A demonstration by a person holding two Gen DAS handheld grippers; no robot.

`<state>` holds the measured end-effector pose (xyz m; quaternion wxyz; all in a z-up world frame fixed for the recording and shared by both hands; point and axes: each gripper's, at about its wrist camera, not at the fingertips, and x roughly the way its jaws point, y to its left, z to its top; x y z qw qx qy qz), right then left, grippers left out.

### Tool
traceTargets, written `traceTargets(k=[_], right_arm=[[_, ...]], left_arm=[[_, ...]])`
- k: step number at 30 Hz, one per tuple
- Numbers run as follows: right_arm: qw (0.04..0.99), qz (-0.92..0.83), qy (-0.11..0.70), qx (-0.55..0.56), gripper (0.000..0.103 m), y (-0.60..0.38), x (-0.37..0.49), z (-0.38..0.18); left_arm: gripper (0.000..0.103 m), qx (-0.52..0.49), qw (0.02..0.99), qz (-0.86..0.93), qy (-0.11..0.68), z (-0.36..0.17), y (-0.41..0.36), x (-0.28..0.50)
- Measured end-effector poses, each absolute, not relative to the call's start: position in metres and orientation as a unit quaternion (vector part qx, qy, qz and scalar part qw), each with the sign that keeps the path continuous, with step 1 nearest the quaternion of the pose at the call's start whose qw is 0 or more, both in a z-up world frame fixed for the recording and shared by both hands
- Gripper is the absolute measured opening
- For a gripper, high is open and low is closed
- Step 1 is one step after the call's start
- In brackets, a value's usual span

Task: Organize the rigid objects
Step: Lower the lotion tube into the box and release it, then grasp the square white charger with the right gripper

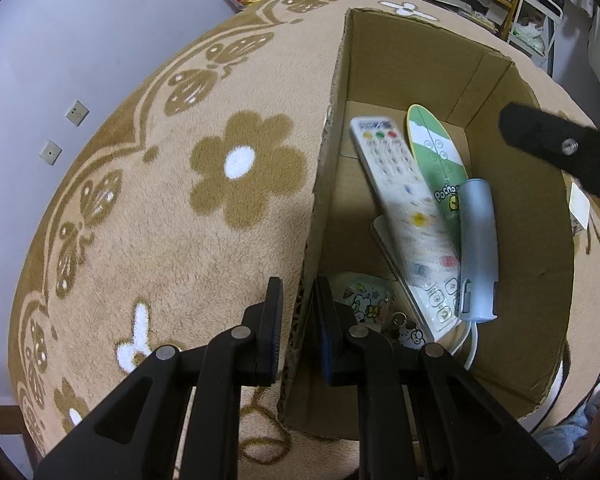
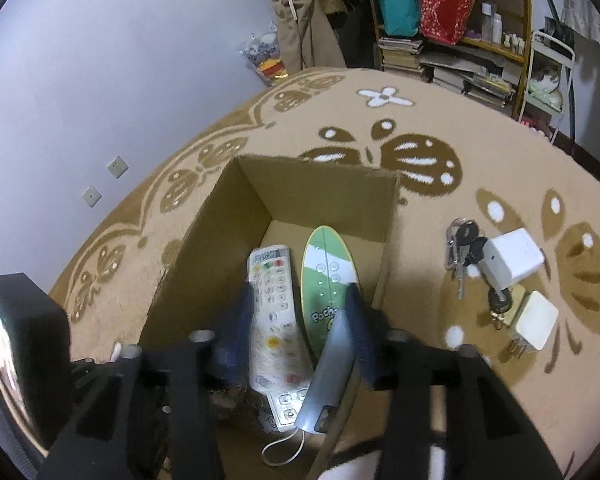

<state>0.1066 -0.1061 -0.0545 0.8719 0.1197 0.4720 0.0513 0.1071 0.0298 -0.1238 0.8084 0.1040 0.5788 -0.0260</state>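
Left gripper (image 1: 298,300) clamped on cardboard box (image 1: 400,64) wall. Right gripper (image 2: 300,300) apart above box. Green remote (image 2: 329,276) marked "Pocha". Keys (image 2: 462,248), chargers (image 2: 512,256): right view only.

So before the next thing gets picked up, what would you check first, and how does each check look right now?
1. Box held steady: ok. The left tool is shut on the cardboard box wall.
2. Grey-blue device let go: ok. It lies in the box, and the right tool stands open above it.
3. Earlier items inside: ok. White remote and green remote are in the box.
4. Items left outside: not ok. Keys and two white chargers sit on the blanket.
5. Room left in the box: cannot tell.
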Motion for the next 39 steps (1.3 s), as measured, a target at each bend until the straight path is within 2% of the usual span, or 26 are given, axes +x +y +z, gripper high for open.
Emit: traceTargets(k=[2, 5, 11, 19, 28, 39], right_arm=[[0.878, 0.037, 0.464, 0.114, 0.072, -0.111, 0.104, -0.049], [0.881, 0.014, 0.456, 0.124, 0.09, -0.125, 0.101, -0.044], [0.884, -0.034, 0.437, 0.16, 0.101, -0.171, 0.081, -0.04], [0.88, -0.116, 0.435, 0.153, 0.102, -0.222, 0.074, -0.057], [0.862, -0.184, 0.442, 0.168, 0.102, -0.274, 0.07, -0.099], [0.83, -0.225, 0.456, 0.229, 0.102, -0.319, 0.063, -0.143]], left_arm=[[0.016, 0.104, 0.808, -0.026, 0.579, -0.124, 0.03, 0.108], [0.016, 0.103, 0.808, -0.027, 0.579, -0.124, 0.031, 0.108], [0.016, 0.105, 0.809, -0.026, 0.578, -0.124, 0.031, 0.108], [0.016, 0.107, 0.809, -0.025, 0.578, -0.124, 0.03, 0.108], [0.016, 0.11, 0.808, -0.023, 0.578, -0.125, 0.029, 0.107], [0.016, 0.111, 0.806, -0.024, 0.58, -0.127, 0.03, 0.108]])
